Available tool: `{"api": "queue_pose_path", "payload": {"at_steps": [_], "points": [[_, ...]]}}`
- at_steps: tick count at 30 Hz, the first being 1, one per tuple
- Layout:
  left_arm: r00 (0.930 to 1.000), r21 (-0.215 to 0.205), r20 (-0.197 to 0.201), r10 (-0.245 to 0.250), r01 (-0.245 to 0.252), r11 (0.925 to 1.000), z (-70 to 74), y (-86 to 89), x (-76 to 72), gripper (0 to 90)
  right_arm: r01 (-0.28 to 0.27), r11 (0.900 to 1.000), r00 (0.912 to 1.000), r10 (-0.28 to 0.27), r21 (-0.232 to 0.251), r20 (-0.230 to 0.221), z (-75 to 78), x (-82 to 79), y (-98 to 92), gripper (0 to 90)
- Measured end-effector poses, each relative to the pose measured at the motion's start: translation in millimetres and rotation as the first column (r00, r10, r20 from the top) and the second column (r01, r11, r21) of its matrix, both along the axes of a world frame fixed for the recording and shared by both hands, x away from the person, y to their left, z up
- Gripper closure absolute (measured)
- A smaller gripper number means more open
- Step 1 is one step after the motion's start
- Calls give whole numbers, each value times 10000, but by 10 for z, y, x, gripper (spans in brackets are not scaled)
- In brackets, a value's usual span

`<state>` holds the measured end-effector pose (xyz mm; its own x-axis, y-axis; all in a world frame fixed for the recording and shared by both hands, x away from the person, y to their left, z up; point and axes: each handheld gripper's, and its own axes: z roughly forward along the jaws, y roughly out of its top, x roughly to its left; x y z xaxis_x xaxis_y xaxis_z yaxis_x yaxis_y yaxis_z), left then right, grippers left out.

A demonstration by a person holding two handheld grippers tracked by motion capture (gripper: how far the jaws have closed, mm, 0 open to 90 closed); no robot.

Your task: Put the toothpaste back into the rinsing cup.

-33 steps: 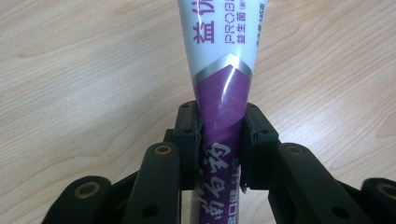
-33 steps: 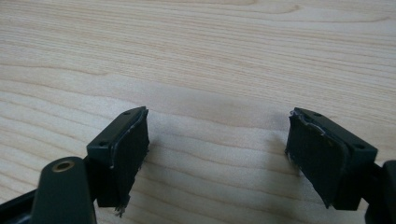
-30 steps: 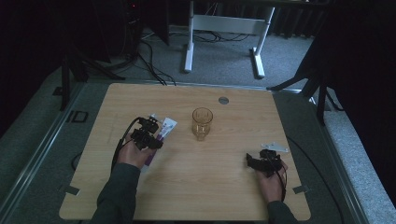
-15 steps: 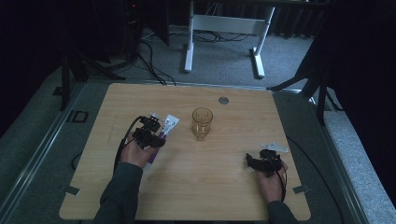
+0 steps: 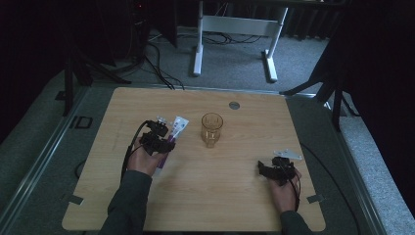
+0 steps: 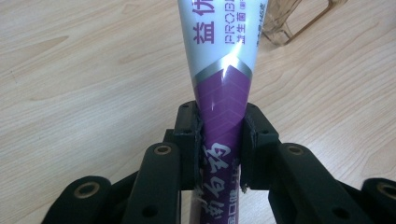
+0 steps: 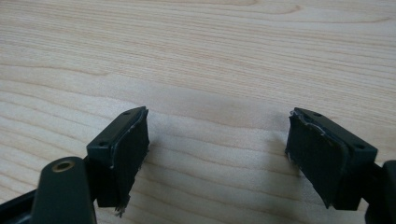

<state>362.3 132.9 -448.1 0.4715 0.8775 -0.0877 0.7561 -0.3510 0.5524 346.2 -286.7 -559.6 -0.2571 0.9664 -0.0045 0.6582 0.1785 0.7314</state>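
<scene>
Standing on grey carpet in a dim room, the light wooden counter (image 5: 195,196) is backed by a white desk frame (image 5: 235,29) and loose cables (image 5: 156,68). The toothpaste tube (image 6: 219,84) is cut off by the top edge of the left gripper view, its purple part clamped between the left gripper (image 5: 155,139) fingers (image 6: 187,135), left of centre. A clear glass (image 5: 212,129) is seen just beside it, while the right gripper (image 7: 217,154) is held low near the right edge, fingers (image 7: 128,144) wide apart over bare wood
</scene>
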Motion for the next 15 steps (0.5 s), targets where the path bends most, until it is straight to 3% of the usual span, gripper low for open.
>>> {"api": "queue_pose_path", "payload": {"at_steps": [15], "points": [[9989,-369,357,301,-288,9989,22,3,20,715,11,10000,10000,-11,12,-14,0,-1,1,209]]}}
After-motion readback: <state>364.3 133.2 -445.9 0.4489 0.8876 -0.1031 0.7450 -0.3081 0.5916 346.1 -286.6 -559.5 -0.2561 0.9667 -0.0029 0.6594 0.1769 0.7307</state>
